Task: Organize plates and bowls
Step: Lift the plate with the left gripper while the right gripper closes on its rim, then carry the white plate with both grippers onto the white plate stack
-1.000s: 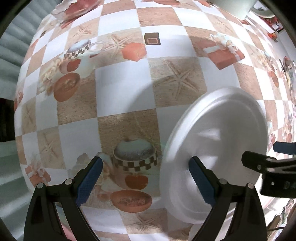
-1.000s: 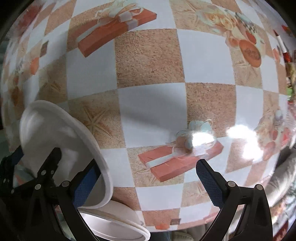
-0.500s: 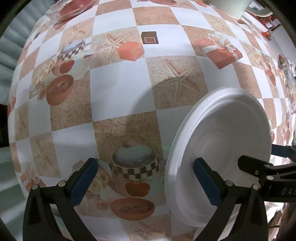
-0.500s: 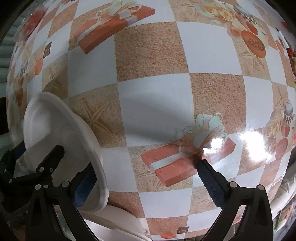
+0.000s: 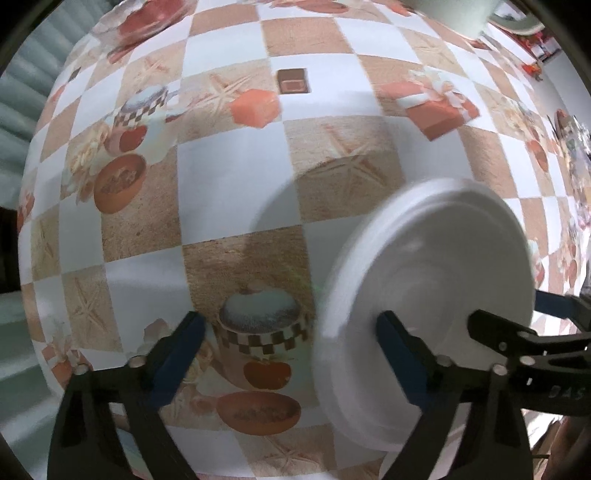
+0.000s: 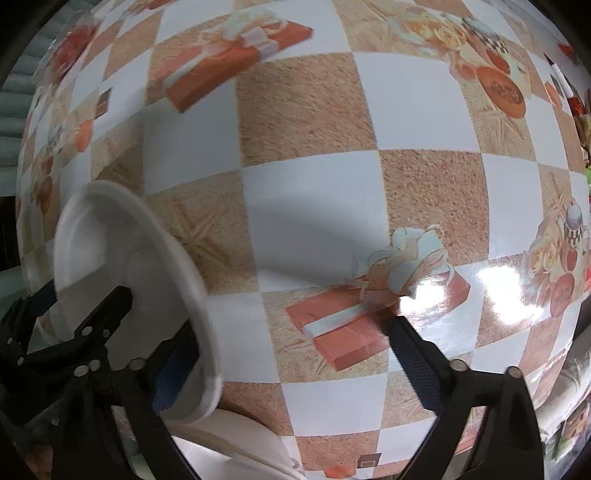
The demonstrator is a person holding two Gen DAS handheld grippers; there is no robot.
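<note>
A white foam plate (image 5: pixel 443 266) stands tilted on its edge above the checked tablecloth (image 5: pixel 221 177), propped between my two grippers. My left gripper (image 5: pixel 290 321) points straight down, and its jaws are closing. Only its right finger lies against the plate, and nothing sits between its pads. In the right wrist view the plate (image 6: pixel 110 229) leans over the left finger of my right gripper (image 6: pixel 291 328), whose jaws are also closing. Between its pads there is only the plate's rim, close to the left one. The left gripper's finger (image 6: pixel 103 317) rests on the plate's hollow side.
Another white dish (image 6: pixel 243 454) lies at the table's near edge under the right gripper. The tablecloth (image 6: pixel 306 206) stretches away ahead. A pale container (image 5: pixel 450 14) stands at the far right corner. Grey-green ribbed material (image 5: pixel 22 92) borders the table on the left.
Both pairs of jaws have narrowed a little. The right gripper has drifted slightly up and sideways, and the plate has stayed tilted between the two grippers.
</note>
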